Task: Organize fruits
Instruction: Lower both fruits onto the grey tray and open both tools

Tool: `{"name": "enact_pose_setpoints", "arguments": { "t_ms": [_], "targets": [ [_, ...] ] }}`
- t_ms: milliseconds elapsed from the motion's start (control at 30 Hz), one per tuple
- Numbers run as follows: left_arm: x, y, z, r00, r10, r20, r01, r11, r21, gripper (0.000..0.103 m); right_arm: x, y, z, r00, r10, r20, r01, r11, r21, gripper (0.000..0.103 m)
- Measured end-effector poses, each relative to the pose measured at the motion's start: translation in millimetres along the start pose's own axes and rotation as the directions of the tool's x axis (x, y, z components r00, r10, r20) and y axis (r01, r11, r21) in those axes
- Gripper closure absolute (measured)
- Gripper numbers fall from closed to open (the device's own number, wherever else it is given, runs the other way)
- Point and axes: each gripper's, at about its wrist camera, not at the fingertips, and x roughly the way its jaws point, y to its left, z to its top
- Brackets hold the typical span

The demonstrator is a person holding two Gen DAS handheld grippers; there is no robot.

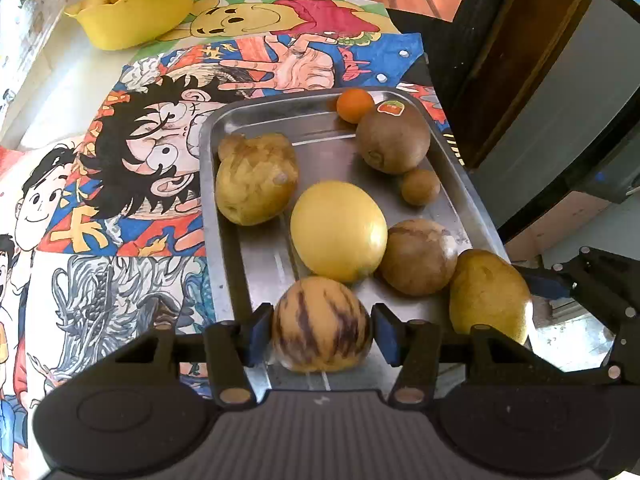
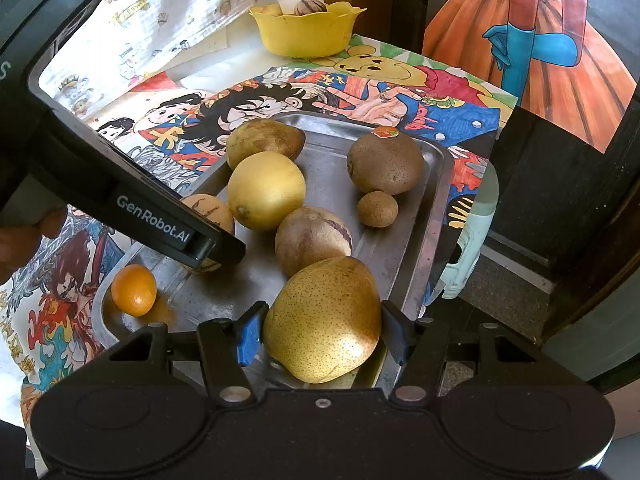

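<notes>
A steel tray (image 1: 248, 264) sits on a table covered in cartoon drawings (image 1: 120, 168), its right rim running close to the table's edge, beyond which the floor shows. The left gripper (image 1: 322, 326) has its blue pads pressed on both flanks of a striped pepino melon (image 1: 320, 324) at the tray's near end; the right gripper (image 2: 320, 334) clamps a speckled yellow pear (image 2: 324, 318) near the tray's right rim. Between the two held fruits the tray is crowded: a smooth yellow fruit (image 1: 338, 230) touches a brown mottled one (image 1: 418, 256), and a kiwi with a sticker (image 1: 392, 140) touches a small brown fruit (image 1: 420, 186). Bare steel lies in the middle and far-left part. In the right wrist view the left gripper's body hides most of the pepino, and a small orange (image 2: 134, 290) lies alone in the near-left corner. A yellow bowl (image 2: 304, 34) stands well apart at the table's far end, its contents hard to make out.
</notes>
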Motion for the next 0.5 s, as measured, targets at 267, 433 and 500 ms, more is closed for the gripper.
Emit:
{"name": "enact_pose_setpoints", "arguments": {
  "t_ms": [267, 433, 500],
  "targets": [
    [-4, 0, 0, 1.000, 0.009, 0.016, -0.008, 1.000, -0.016, 0.031, -4, -1, -2, 1.000, 0.011, 0.009, -0.011, 1.000, -0.005, 0.040],
    [-8, 2, -3, 0.999, 0.014, 0.029, -0.013, 0.999, -0.036, 0.027, -7, -2, -3, 1.000, 0.006, 0.018, -0.006, 1.000, 0.000, 0.037],
    [-10, 3, -5, 0.999, 0.015, 0.033, -0.014, 0.999, -0.042, 0.026, -8, -2, -3, 1.000, 0.003, 0.022, -0.003, 1.000, 0.001, 0.035]
  ]
}}
